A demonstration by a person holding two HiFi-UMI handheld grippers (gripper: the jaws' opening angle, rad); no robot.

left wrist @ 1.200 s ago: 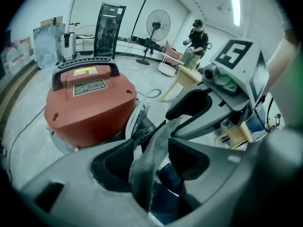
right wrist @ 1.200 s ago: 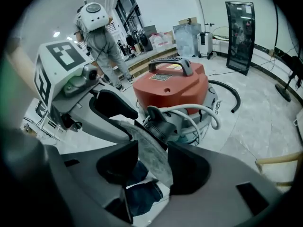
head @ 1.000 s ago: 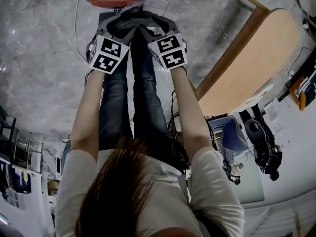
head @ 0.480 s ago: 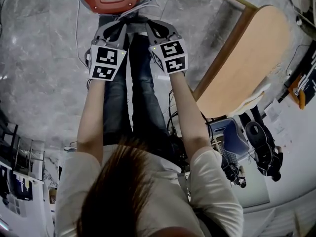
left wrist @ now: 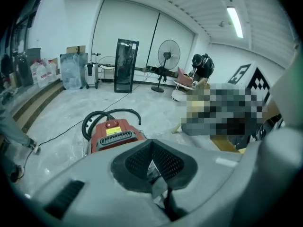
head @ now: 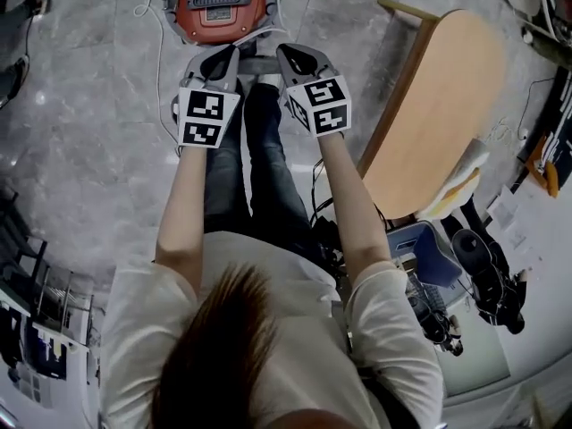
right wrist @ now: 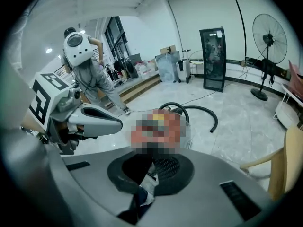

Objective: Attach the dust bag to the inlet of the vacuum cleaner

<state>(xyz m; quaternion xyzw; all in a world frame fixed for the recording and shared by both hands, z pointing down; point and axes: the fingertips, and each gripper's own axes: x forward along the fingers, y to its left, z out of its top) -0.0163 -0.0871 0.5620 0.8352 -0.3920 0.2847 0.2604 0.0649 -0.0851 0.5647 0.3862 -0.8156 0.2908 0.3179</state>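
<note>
Floor (head: 80, 105): grey marble, seen under everything listed. Wooden desk (head: 447, 105): set at the person's right. Vacuum cleaner (head: 219, 3): red, stood on the floor just ahead of both tools, black hose (right wrist: 203, 111) curled behind it. Left hand-held gripper (left wrist: 152, 150): jaws just closed, pressed together on a thin pale edge of the dust bag (left wrist: 157, 181). Right hand-held gripper (right wrist: 152, 167): jaws likewise clamped on the dust bag, which is held nearer the person than the vacuum cleaner

White tee (head: 277, 329), dk jeans (head: 268, 181), grey hand-held grippers (head: 227, 56) (head: 291, 56), b&w cubes (head: 207, 119) (head: 320, 105)
</note>
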